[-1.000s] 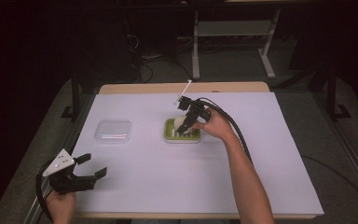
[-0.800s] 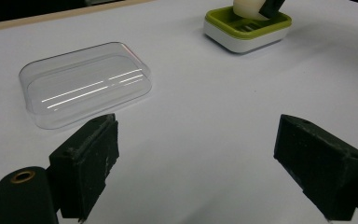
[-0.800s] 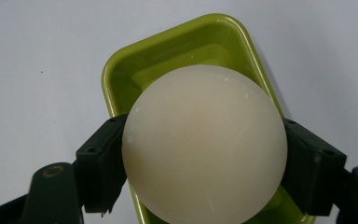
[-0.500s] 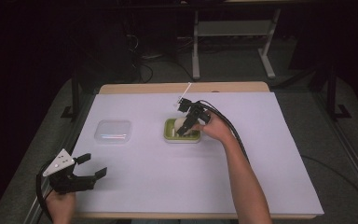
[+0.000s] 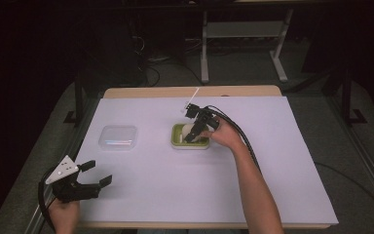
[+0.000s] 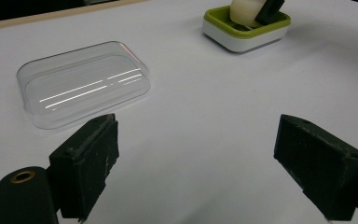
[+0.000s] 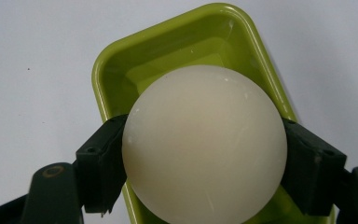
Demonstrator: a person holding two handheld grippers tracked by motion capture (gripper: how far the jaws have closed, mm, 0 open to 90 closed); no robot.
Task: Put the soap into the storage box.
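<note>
A round cream soap bar [image 7: 205, 144] is clamped between the jaws of my right gripper [image 7: 205, 165], just over the lime-green soap dish [image 7: 168, 56]. From above, the right gripper [image 5: 195, 131] tilts down into the dish [image 5: 177, 141] at the table's middle, with the soap [image 5: 188, 129] at its tip. My left gripper [image 5: 96, 173] rests near the front left corner, open and holding nothing. Its own view has its jaws [image 6: 205, 168] wide apart over bare white table, and beyond them a clear plastic lid [image 6: 84, 88], the dish [image 6: 247, 35] and the soap [image 6: 242, 11].
The clear lid [image 5: 118, 137] lies flat on the white table cover [image 5: 272, 161], left of the dish. A thin white stick [image 5: 190, 99] lies behind the dish near the wooden back edge. The right gripper's cable [image 5: 246, 141] trails along the forearm.
The right gripper with the soap has dipped very slightly toward the dish. The left gripper has stayed where it was.
</note>
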